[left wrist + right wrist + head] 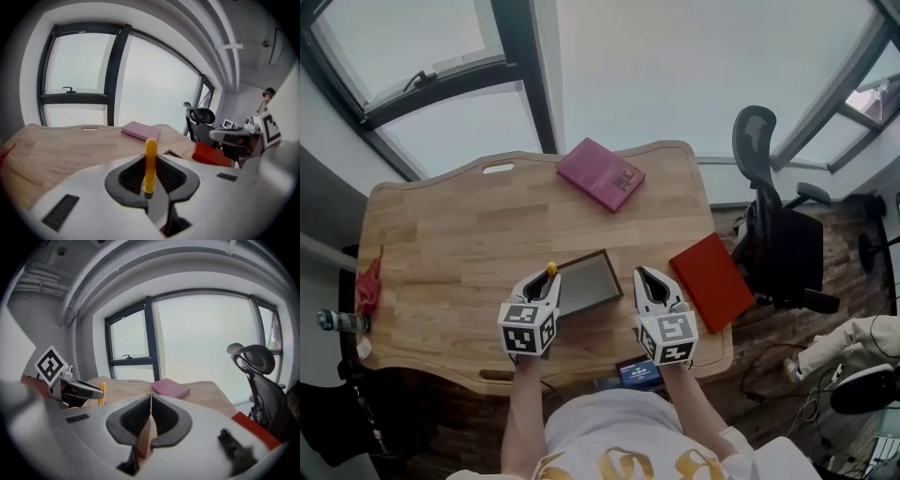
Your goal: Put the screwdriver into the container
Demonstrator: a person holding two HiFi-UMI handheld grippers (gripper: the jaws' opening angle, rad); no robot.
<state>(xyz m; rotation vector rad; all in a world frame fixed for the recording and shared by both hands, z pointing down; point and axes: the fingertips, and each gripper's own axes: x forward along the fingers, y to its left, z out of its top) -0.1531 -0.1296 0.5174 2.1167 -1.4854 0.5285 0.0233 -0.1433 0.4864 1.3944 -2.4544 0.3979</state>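
My left gripper (546, 279) is shut on the yellow-handled screwdriver (550, 268), which stands upright between the pads in the left gripper view (150, 164). It hovers at the left edge of the container (592, 284), a shallow grey tray with a dark rim near the table's front; one corner of it (171, 153) shows past the left jaws. My right gripper (645, 279) is shut with nothing in it, just right of the tray. The right gripper view shows its jaws (150, 405) pressed together and, at left, the screwdriver (102, 393) in the other gripper.
A pink book (601, 174) lies at the back of the wooden table (450, 253). A red book (711, 281) lies at the right front edge. A black office chair (773, 225) stands right of the table. A red cloth (367, 283) and a bottle (337, 322) are at the left edge.
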